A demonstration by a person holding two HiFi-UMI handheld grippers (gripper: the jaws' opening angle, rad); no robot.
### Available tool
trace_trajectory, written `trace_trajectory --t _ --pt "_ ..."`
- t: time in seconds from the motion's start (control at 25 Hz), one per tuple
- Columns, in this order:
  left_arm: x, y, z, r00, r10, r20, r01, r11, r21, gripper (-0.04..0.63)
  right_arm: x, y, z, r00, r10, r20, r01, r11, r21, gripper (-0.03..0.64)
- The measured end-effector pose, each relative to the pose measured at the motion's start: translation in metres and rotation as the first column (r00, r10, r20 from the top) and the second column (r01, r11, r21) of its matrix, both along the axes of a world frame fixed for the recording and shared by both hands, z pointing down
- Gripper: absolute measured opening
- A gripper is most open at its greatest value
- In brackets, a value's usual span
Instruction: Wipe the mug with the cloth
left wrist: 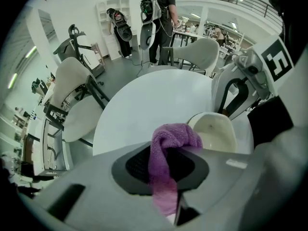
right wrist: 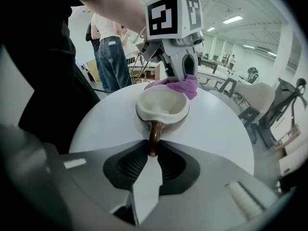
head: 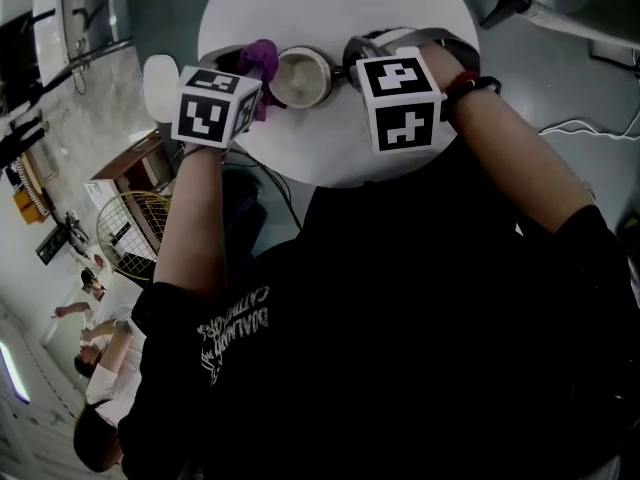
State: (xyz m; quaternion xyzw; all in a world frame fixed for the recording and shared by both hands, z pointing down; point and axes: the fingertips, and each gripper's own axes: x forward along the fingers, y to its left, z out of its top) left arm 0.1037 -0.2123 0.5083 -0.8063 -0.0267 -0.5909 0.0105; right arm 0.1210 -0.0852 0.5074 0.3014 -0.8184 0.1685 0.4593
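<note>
Two grips, one weak link — the handle pinch

Risk as I see it: my right gripper (right wrist: 153, 150) has its jaws clamped only on the outer end of the brown handle (right wrist: 154, 131). A hard push from the cloth (left wrist: 169, 141) could swing the mug (right wrist: 162, 107) round that pinch or tip it on the white table (right wrist: 103, 124). The cloth could also drag out, since only a narrow folded strip sits in the jaws and rubbing pulls on it. My left gripper (left wrist: 164, 170) is closed on that purple cloth, with the bunched end sticking out past the jaw tips at the mug's left side, seemingly touching the rim — mug upright, mouth up, mid-table, between the two grippers.
</note>
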Motion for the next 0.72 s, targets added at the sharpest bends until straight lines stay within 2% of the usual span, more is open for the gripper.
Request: trace_trajectory --t 0.32,0.72 --pt "0.018 0.004 -0.005 0.994 0.108 0.012 -0.108 0.993 0.056 0.060 0.001 0.000 0.001 1.000 0.009 0.003 -0.009 1.000 -0.009 0.072" --pt "0.044 0.022 -0.006 0.980 0.197 -0.010 -0.196 0.978 0.066 0.060 0.007 0.001 0.001 0.999 0.053 0.012 -0.053 0.999 -0.007 0.072"
